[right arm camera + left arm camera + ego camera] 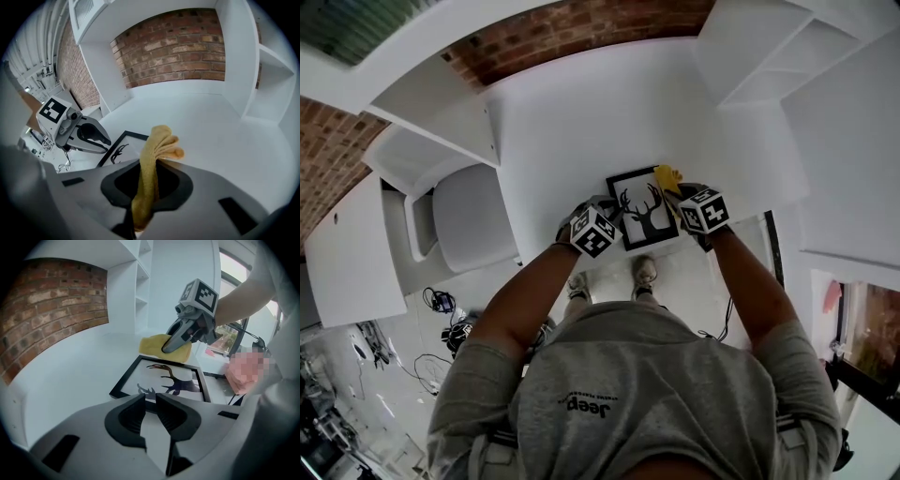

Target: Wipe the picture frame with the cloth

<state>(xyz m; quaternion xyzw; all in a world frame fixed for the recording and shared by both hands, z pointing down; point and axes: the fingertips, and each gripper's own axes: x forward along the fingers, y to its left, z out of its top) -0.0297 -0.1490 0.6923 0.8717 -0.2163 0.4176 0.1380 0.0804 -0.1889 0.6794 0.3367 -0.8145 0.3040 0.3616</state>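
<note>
**A:** Where is the picture frame?

**B:** Flat on the white desk, close to its near edge, print side up; lying flat, it gives the cloth a firm face to be pushed across.

**A:** And the cloth?

**B:** Yellow and bunched, clamped in the right gripper; its jaws are closed on the fabric, and a folded tuft pokes out past the tips, so fabric rather than plastic meets the frame; the left gripper view shows the wad down at the frame's far right corner, touching the black bar or just beside it.

**A:** What is the left gripper for?

**B:** Steadying, I'd judge; its jaws stand a narrow slit apart with nothing between them, tips at the frame's near-left bar; I can't tell whether they press on it or only rest beside it; a light frame would likely skate on a smooth desk under a wipe, hence a stop on the opposite side.

**A:** How far along?

**B:** The start of a stroke, at a guess; the cloth sits at one corner, and most of the picture's face lies bare between the two grippers; the next pass calls for a drag toward the person under gentle downward pressure.

**A:** Risk?

**B:** The frame sliding off the near edge if the left gripper gives way.
</note>
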